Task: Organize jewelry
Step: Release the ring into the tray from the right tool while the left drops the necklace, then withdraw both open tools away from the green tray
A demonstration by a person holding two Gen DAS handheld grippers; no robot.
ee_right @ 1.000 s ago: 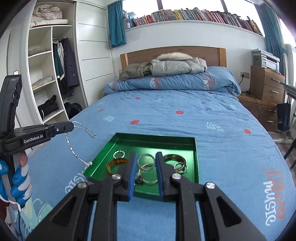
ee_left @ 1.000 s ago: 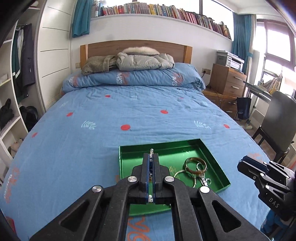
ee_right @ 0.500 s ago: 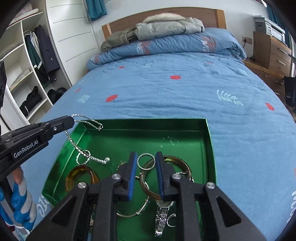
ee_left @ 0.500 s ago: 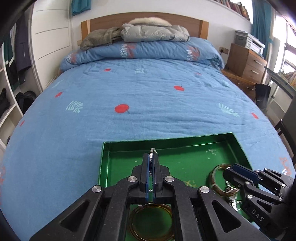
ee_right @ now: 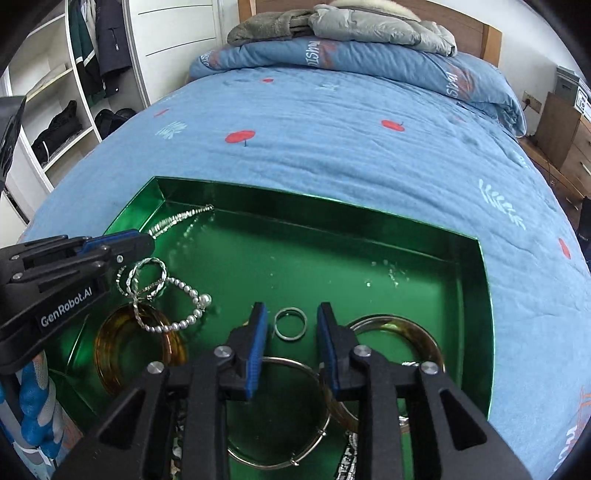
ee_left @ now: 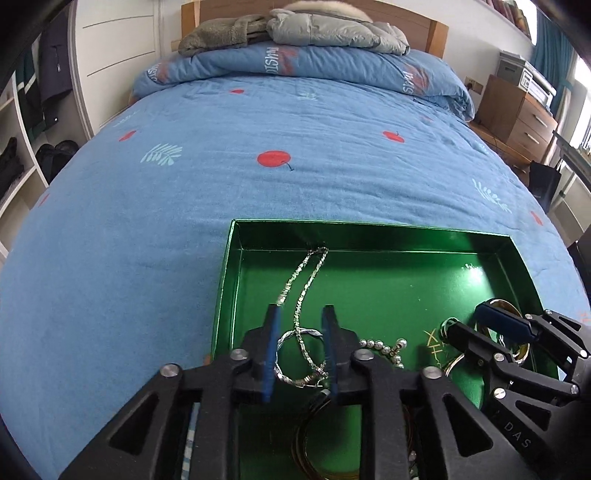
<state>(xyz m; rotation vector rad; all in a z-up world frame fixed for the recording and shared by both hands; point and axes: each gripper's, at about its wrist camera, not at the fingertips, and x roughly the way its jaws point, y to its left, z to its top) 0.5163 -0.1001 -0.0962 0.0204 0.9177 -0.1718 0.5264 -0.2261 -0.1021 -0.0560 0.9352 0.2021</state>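
A green tray (ee_left: 424, 236) lies on the blue bed; it also shows in the right wrist view (ee_right: 476, 291). A silver chain necklace (ee_left: 301, 284) lies loose on the tray floor, running from the far wall back between my left fingers. My left gripper (ee_left: 301, 314) is open and empty just above it. In the right wrist view the chain (ee_right: 177, 219) trails from the left gripper's tips (ee_right: 142, 240). My right gripper (ee_right: 290, 308) is open over a small silver ring (ee_right: 290, 324). A pearl bracelet (ee_right: 184, 317), amber bangles (ee_right: 402, 328) and a thin silver hoop (ee_right: 291, 417) lie in the tray.
The blue bedspread (ee_left: 221, 173) surrounds the tray. A folded duvet and jackets (ee_left: 295, 33) lie at the headboard. Wardrobe shelves (ee_right: 55, 110) stand to the left, a wooden nightstand (ee_left: 517, 110) to the right.
Both grippers came down closer to the tray. My left gripper opened and let go of the silver chain, which now lies in the tray. My right gripper opened wider.
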